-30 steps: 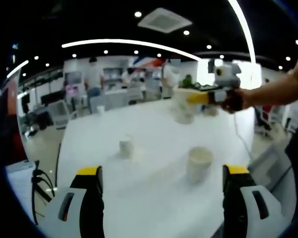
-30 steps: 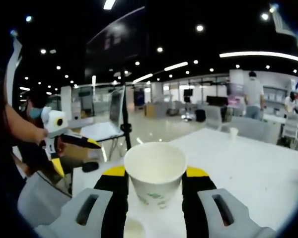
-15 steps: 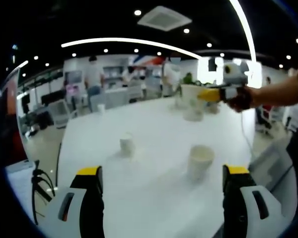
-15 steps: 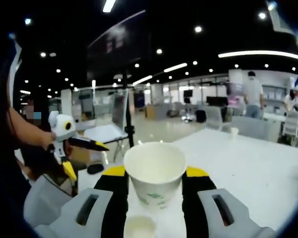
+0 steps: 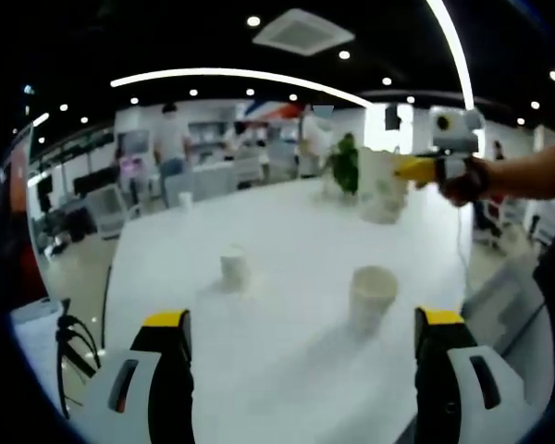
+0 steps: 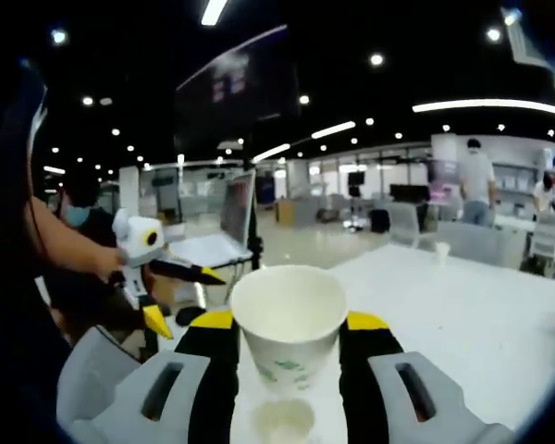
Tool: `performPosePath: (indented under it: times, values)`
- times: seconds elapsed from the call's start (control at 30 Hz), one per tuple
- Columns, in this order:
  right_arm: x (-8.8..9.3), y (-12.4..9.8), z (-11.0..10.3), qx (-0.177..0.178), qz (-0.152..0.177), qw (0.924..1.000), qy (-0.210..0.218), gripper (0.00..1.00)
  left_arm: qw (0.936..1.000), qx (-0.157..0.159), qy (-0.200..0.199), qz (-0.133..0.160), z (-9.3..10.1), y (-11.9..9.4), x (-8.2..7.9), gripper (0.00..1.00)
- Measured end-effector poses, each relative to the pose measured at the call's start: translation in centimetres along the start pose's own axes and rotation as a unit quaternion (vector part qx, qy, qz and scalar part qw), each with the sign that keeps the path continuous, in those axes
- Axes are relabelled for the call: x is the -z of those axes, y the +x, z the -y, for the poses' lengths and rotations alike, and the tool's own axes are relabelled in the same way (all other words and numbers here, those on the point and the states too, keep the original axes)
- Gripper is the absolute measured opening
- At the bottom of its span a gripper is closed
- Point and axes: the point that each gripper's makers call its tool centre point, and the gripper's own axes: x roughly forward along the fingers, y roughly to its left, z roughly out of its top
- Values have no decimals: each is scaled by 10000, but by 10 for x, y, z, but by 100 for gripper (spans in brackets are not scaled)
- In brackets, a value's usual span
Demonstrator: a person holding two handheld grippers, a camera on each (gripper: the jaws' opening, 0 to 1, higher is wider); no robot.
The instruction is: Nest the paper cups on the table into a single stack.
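A paper cup (image 6: 288, 335) is clamped upright in the right gripper (image 6: 289, 326), held raised above the white table (image 6: 462, 314). The left gripper (image 5: 301, 328) is held level, jaws spread wide, with two cups (image 5: 371, 298) standing ahead of it.

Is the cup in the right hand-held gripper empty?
Empty: the right gripper view looks into the upright held cup and shows only bare white inside.

No text can be read; the green print on the held cup (image 6: 289, 328) is blurred.
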Motion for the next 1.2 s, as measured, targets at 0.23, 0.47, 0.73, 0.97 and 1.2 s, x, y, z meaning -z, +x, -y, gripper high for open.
performPosePath:
  times: [0.23, 0.47, 0.73, 0.97, 1.2]
  values:
    - [-2, -4, -3, 21, 59, 10000, 37, 39, 10000, 7, -23, 33, -1, 1, 0, 98]
    - [1, -4, -4, 1, 44, 10000, 53, 39, 10000, 32, -29, 60, -1, 2, -1, 98]
    - [8, -5, -6, -43, 119, 9999, -33, 38, 10000, 70, -35, 39, 0, 5, 0, 98]
    - [13, -3, -6, -54, 175, 9998, 32, 38, 10000, 82, -32, 32, -1, 7, -1, 98]
    - [25, 0, -6, -67, 176, 9998, 47, 38, 9999, 81, -73, 41, 0, 7, 1, 98]
